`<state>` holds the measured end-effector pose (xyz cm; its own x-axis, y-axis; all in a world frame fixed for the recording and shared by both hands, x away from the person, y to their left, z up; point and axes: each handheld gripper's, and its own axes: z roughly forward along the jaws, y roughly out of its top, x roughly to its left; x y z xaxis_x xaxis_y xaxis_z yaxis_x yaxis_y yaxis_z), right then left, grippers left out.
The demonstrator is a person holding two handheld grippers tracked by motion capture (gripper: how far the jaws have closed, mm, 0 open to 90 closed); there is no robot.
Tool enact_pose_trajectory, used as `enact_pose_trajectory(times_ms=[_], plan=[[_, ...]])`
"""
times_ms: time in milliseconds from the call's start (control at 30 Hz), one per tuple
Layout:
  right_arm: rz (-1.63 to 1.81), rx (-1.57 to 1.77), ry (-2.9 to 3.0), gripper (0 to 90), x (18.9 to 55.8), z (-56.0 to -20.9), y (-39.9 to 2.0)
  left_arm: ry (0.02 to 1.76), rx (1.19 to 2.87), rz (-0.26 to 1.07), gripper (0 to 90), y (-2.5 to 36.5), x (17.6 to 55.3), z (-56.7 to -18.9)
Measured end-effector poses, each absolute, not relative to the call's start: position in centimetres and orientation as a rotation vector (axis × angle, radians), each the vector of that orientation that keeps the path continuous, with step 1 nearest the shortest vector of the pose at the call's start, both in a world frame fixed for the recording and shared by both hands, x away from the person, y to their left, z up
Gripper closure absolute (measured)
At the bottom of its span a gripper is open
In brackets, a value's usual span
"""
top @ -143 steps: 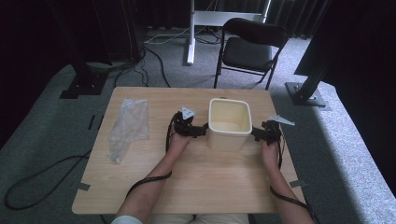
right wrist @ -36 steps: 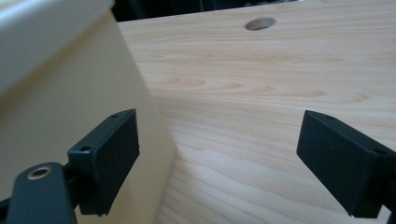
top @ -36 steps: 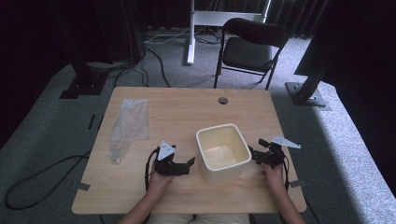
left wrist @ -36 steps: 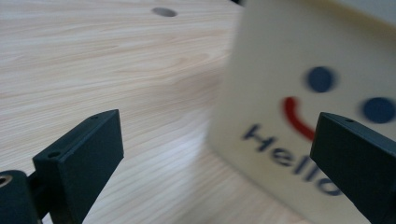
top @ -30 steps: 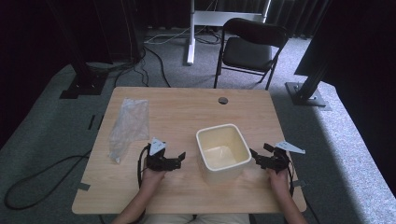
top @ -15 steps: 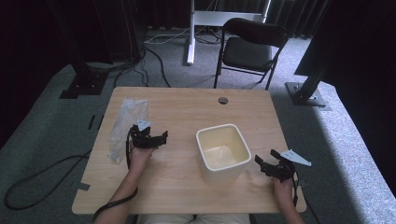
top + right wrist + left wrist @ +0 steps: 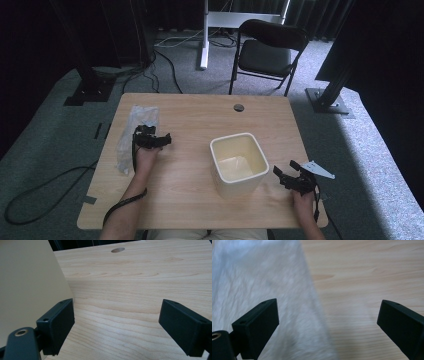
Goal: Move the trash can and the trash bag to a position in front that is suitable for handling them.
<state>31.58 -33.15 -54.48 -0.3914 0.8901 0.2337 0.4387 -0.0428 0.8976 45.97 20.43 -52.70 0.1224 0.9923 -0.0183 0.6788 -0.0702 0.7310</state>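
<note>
Two open grippers: your left gripper (image 7: 161, 140), jaws wide apart, sits at the plastic bag (image 7: 134, 137) lying flat on the table's (image 7: 190, 115) left side. Your right gripper (image 7: 286, 175), also spread, waits beside the bin (image 7: 237, 162). That bag looks thin, limp, slippery; pinch its near edge.

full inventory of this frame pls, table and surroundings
bin: 1, cream, square, open top, right of table centre
plastic bag: 1, clear, flat on the left part of the table
table: 1, light wood, with a round hole near its far edge
chair: 1, black, folding, on the floor beyond the table
cables: several, black, on the grey carpet to the left
white stand: 1, behind the table
left gripper: 1, black, open, at the bag's right edge
right gripper: 1, black, open, just right of the bin
forearms: 2, entering from the bottom edge
</note>
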Motion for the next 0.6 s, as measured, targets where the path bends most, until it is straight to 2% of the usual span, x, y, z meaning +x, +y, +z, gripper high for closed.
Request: enact_pose_trajectory(times_ms=[133, 167, 200, 267, 300, 467, 600], plan=[[1.433, 1.402, 1.814, 12.6, 31.6, -54.5, -33.2, 1.664, 1.811, 0.718, 7.4, 21.1, 45.8, -53.4], [1.436, 1.403, 1.814, 12.6, 31.6, -54.5, -33.3, 1.65, 1.822, 0.734, 10.2, 21.1, 45.6, -53.5], [1.439, 1.405, 1.813, 12.6, 31.6, -54.5, -33.3, 1.653, 1.841, 0.747, 17.0, 21.1, 45.5, -53.7], [1.441, 1.406, 1.812, 12.6, 31.6, -54.5, -33.3, 1.662, 1.851, 0.744, 17.5, 21.1, 45.2, -54.1], [1.439, 1.405, 1.813, 12.6, 31.6, -54.5, -33.3, 1.644, 1.84, 0.732, 26.3, 21.2, 45.0, -54.2], [1.441, 1.41, 1.816, 12.6, 31.6, -54.5, -33.3, 1.605, 1.837, 0.722, 44.0, 21.3, 44.4, -54.2], [1.45, 1.414, 1.817, 12.7, 31.6, -54.6, -33.3, 1.565, 1.848, 0.709, 61.4, 21.3, 43.8, -54.2]])
